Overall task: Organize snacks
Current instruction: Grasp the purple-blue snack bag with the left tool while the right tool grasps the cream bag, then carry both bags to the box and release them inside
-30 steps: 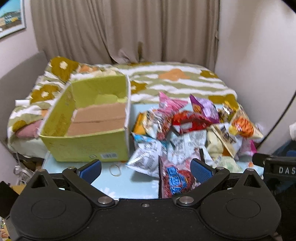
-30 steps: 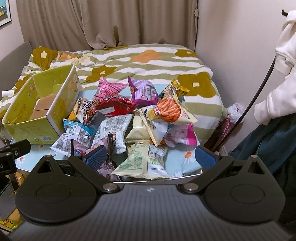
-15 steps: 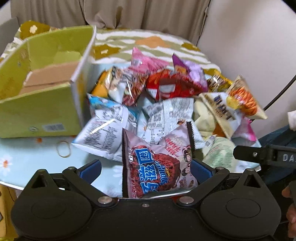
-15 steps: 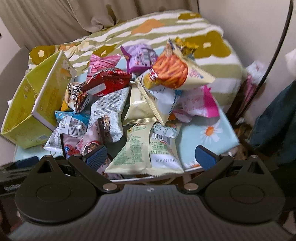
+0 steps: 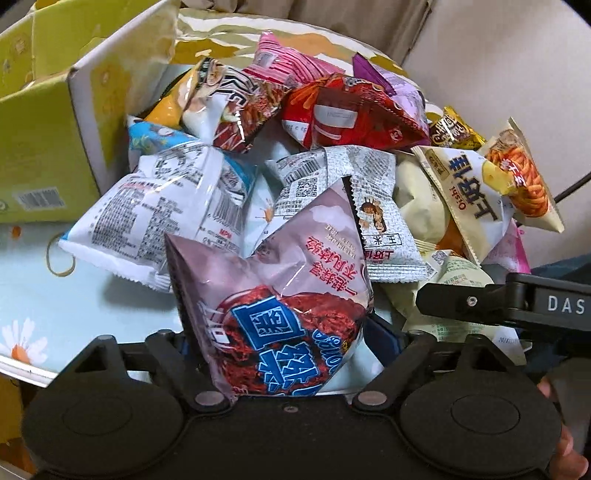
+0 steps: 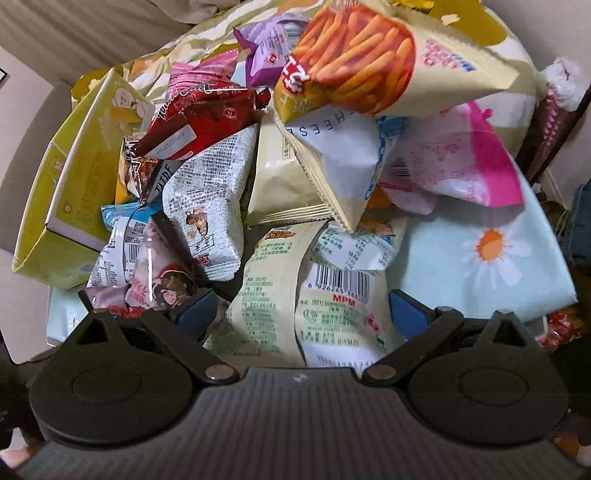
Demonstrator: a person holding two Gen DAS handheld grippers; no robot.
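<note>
A heap of snack bags lies on a small table with a light blue daisy cloth (image 5: 44, 306). My left gripper (image 5: 284, 343) has its fingers on both sides of a mauve bag with blue characters (image 5: 280, 302); the pads are mostly hidden behind it. My right gripper (image 6: 303, 314) is open around a pale green bag (image 6: 273, 295) with a barcode. The mauve bag (image 6: 155, 284) also shows at the left of the right wrist view. A yellow-green cardboard box (image 5: 55, 110) stands open left of the heap.
A red bag (image 5: 343, 114), a white bag with print (image 5: 159, 206) and an orange-stick bag (image 6: 369, 55) lie in the heap. A rubber band (image 5: 61, 262) lies on the cloth. A flowered bed (image 6: 491, 29) is behind. The right gripper's finger (image 5: 517, 304) reaches in from the right.
Both grippers have moved forward and down into the heap. My left fingers have narrowed around the mauve bag. My right fingers now straddle the pale green bag.
</note>
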